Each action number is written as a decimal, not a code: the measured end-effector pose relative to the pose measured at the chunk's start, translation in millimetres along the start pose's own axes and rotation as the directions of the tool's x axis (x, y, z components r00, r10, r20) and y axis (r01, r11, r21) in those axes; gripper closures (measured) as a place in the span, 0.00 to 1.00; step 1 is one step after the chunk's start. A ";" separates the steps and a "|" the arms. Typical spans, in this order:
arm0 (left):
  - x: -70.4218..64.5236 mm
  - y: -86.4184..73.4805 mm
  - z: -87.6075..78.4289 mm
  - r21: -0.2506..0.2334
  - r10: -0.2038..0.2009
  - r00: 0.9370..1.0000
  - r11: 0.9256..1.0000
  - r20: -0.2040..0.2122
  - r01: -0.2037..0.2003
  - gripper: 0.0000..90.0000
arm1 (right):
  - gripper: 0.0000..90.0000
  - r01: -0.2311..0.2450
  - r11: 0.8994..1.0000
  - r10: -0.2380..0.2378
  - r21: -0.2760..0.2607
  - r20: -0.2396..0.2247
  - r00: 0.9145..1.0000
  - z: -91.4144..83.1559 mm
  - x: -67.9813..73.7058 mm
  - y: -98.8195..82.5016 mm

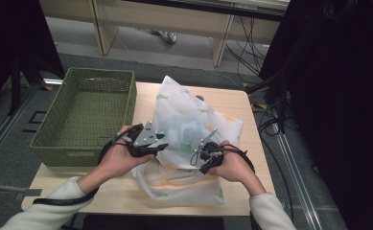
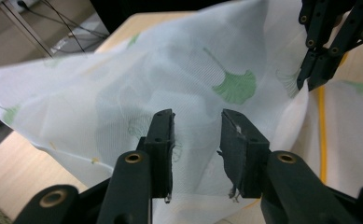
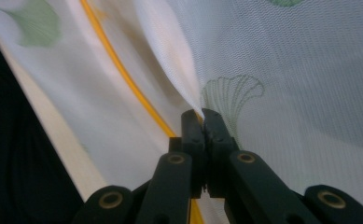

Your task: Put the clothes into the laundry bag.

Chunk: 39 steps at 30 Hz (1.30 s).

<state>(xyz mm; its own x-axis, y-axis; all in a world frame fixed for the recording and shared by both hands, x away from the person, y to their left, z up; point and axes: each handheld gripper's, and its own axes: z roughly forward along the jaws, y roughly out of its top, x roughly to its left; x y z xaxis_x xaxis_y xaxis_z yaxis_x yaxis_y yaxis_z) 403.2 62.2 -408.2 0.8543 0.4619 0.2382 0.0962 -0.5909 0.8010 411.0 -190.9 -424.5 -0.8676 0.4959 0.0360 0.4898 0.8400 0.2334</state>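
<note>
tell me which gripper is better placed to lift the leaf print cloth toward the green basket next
Right, probably. The right gripper has its jaws shut on a fold of the cloth, while the left gripper stands open with cloth between its jaws but unpinched. The basket sits on the left, though.

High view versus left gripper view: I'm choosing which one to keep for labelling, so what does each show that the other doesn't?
The high view alone gives the green woven basket at the table's left, the person's hands and white sleeves, and the floor beyond. The left gripper view alone gives the left gripper up close, jaws apart over the cloth with no fold pressed between them. Both share the white leaf-printed mesh cloth, the wooden table and the right gripper pinching the cloth.
</note>
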 end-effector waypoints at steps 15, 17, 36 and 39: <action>-9.5 -9.8 61.3 0.231 0.053 0.999 0.971 0.011 -0.054 0.71 | 0.99 -0.106 0.991 0.116 -0.083 0.135 0.984 23.5 -27.6 5.1; -8.3 -10.4 67.4 0.239 0.050 0.999 0.970 -0.004 -0.048 0.71 | 0.99 -0.120 0.988 0.135 -0.103 0.155 0.979 23.4 -32.8 6.8; 28.4 -13.4 95.6 0.254 -0.060 0.990 0.963 -0.126 0.091 0.71 | 0.99 -0.234 0.908 0.359 -0.349 0.358 0.862 19.1 -85.3 15.8; 23.1 -16.2 85.6 0.254 -0.068 0.992 0.963 -0.107 0.093 0.70 | 0.98 -0.213 0.928 0.314 -0.307 0.329 0.891 21.0 -84.8 7.2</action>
<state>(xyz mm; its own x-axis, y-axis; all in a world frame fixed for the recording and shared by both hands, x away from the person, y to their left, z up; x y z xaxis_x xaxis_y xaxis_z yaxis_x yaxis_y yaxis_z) 465.1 25.9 -462.6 0.7861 0.5692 0.2409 0.3019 -0.6938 0.6539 489.9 -222.3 -446.3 -0.5910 0.7776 -0.2146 0.6129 0.6058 0.5072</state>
